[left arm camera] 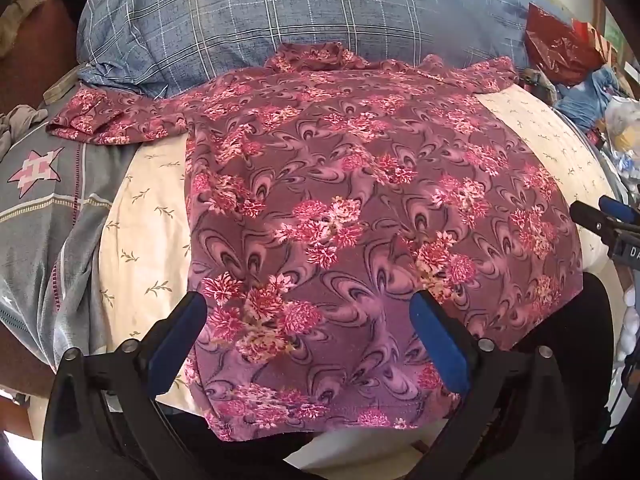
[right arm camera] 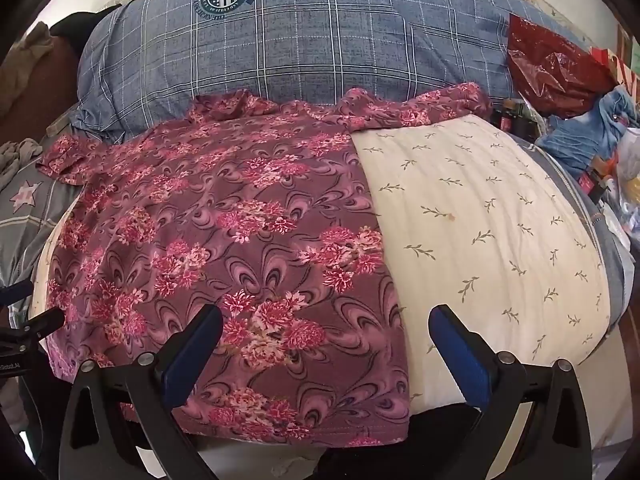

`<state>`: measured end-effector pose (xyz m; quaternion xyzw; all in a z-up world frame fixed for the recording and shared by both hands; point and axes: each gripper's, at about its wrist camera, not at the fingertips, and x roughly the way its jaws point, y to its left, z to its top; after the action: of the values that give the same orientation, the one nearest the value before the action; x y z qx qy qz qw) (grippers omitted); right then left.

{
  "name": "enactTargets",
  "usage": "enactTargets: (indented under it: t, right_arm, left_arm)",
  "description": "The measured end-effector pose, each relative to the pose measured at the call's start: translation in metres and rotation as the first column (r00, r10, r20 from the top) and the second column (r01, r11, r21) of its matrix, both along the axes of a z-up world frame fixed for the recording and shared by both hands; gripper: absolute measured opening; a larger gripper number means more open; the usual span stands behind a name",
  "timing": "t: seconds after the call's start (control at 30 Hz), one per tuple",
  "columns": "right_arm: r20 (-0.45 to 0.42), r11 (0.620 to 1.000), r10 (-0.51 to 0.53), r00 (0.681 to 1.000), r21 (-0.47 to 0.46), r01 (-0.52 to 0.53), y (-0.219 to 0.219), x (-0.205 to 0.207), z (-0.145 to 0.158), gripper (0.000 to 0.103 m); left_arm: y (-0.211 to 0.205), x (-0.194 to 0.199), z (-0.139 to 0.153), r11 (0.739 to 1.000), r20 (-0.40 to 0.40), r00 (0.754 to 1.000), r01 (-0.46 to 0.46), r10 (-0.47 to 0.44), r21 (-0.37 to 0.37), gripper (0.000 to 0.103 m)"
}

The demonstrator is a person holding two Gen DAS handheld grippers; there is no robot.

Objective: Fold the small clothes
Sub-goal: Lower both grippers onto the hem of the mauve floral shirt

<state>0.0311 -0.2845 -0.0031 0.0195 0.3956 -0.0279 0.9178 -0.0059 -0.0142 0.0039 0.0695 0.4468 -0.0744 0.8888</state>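
Note:
A maroon floral shirt (left arm camera: 340,200) lies spread flat on a cream leaf-print cushion (left arm camera: 148,216), collar away from me, sleeves out to both sides. My left gripper (left arm camera: 308,308) is open and empty, its blue pads above the shirt's near hem area. My right gripper (right arm camera: 326,324) is open and empty over the shirt's (right arm camera: 224,240) right edge, where it meets the cushion (right arm camera: 480,232). The right gripper also shows at the right edge of the left wrist view (left arm camera: 608,220). The left gripper shows at the left edge of the right wrist view (right arm camera: 28,320).
A blue plaid pillow (right arm camera: 304,40) lies behind the shirt. A grey star-print cloth (left arm camera: 48,200) lies on the left. A red plastic bag (right arm camera: 552,64), blue clothing (right arm camera: 592,128) and clutter are at the right.

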Motion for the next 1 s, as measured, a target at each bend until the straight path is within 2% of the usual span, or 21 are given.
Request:
enactTargets:
  t: [1.0]
  right_arm:
    - [0.008, 1.0, 0.011, 1.0, -0.004, -0.011, 0.011, -0.011, -0.002, 0.102]
  left_arm:
    - [-0.001, -0.008, -0.002, 0.999, -0.006, 1.0, 0.026, -0.026, -0.022, 0.102]
